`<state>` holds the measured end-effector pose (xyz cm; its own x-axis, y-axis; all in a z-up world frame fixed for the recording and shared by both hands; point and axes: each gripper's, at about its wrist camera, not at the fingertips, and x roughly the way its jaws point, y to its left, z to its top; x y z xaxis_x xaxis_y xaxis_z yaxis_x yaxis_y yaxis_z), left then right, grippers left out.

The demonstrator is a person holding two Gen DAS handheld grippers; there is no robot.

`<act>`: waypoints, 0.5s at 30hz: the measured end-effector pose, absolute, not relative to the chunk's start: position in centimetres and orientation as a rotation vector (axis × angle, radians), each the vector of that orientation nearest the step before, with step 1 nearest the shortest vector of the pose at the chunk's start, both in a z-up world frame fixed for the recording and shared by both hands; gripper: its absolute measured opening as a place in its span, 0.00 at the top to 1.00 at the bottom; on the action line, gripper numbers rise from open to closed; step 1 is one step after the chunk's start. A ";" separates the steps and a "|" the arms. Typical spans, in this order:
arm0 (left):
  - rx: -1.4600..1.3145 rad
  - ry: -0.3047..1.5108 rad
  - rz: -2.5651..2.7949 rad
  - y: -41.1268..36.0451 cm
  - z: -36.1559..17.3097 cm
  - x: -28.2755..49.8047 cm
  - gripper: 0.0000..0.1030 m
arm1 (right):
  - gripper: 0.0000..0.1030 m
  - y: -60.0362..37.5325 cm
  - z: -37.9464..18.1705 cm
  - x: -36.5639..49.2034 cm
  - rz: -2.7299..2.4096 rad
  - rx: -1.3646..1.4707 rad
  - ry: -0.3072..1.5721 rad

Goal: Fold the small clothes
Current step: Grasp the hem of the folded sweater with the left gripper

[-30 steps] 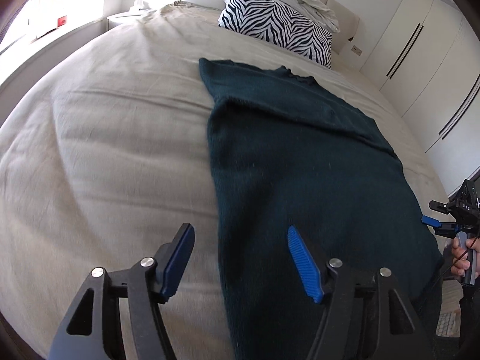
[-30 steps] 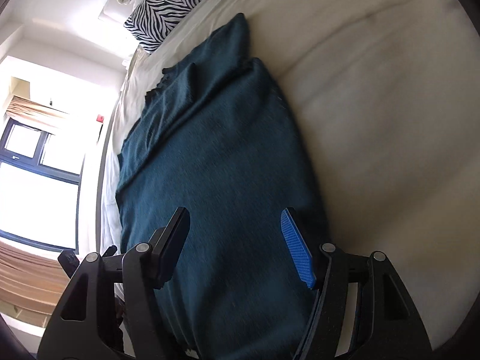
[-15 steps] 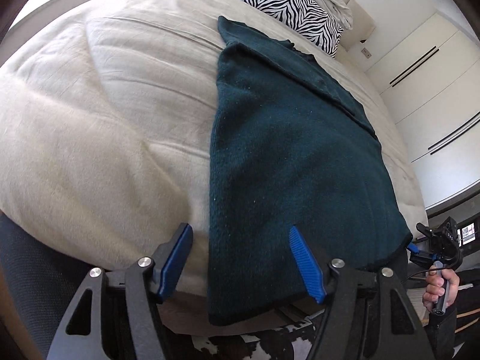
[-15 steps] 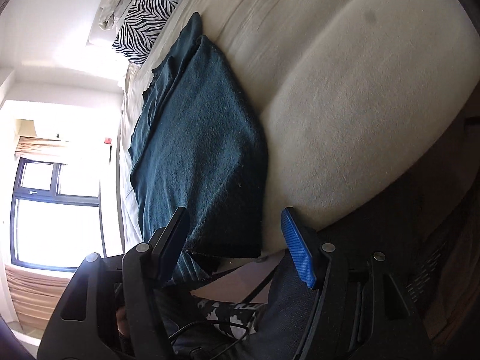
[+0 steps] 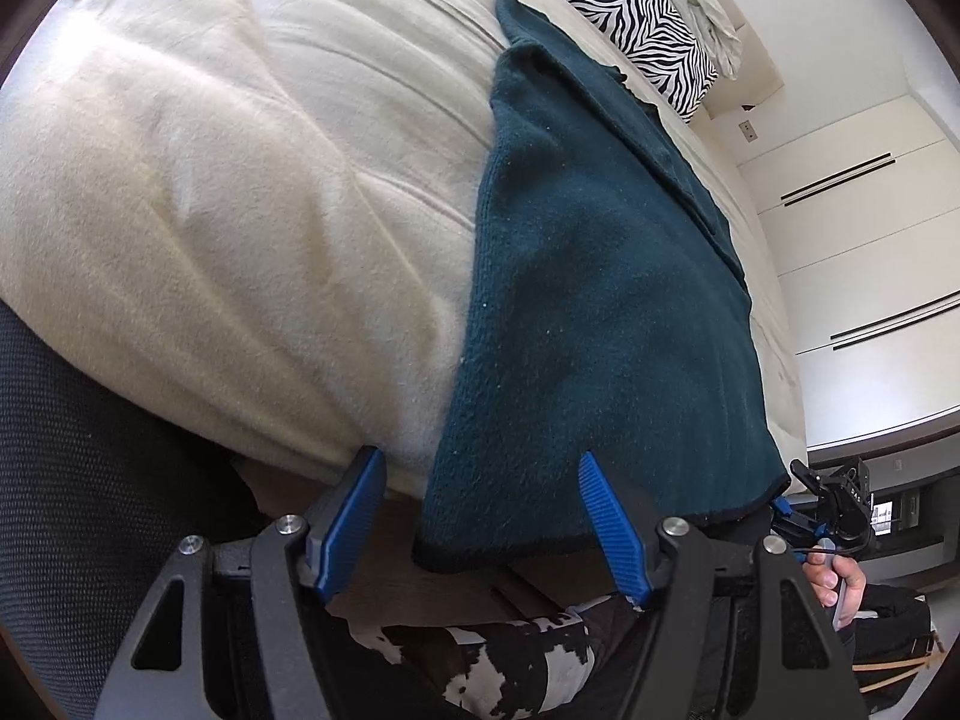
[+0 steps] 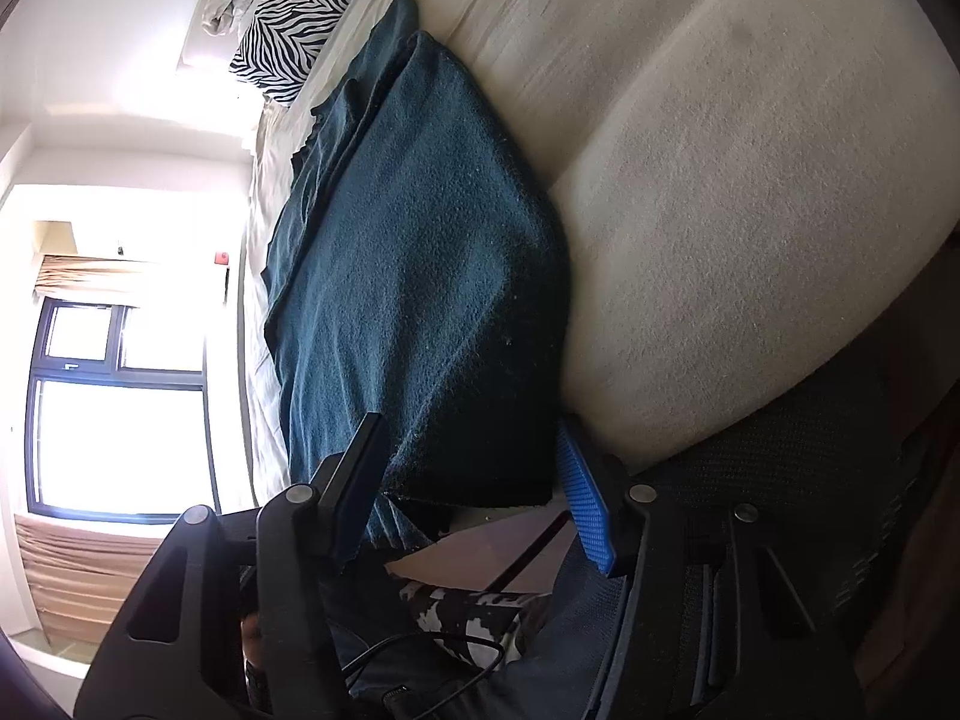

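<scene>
Sweater [image 5: 606, 276] lengthwise on bed [image 5: 228, 192], hem overhanging between spread, empty jaws of left gripper [image 5: 486, 516] and right gripper [image 6: 474, 492]. Could pinch only the top layer, or snag bedding, if closed too shallow.

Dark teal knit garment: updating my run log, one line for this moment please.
dark teal knit garment: hem overhanging beige bed | left tongs: open | right tongs: open
</scene>
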<state>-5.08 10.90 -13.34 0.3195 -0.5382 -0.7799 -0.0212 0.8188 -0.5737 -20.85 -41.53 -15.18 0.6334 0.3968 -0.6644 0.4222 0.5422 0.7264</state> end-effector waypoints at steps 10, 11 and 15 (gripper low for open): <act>-0.475 1.267 -0.400 9.5 -13.7 -4.7 0.63 | 0.54 -42.2 -16.1 -21.5 -0.038 1.165 0.951; -0.465 1.270 -0.398 9.4 -13.8 -4.6 0.68 | 0.55 -42.3 -16.2 -21.5 -0.042 1.176 0.952; -0.462 1.266 -0.404 9.3 -13.8 -4.8 0.87 | 0.58 -42.6 -16.6 -21.7 -0.057 1.228 0.949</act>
<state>-4.75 9.28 -13.82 0.2530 -0.5306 -0.8090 0.0363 0.8408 -0.5401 -21.74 -42.61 -16.63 0.6316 0.4380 -0.6397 0.5116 0.3845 0.7684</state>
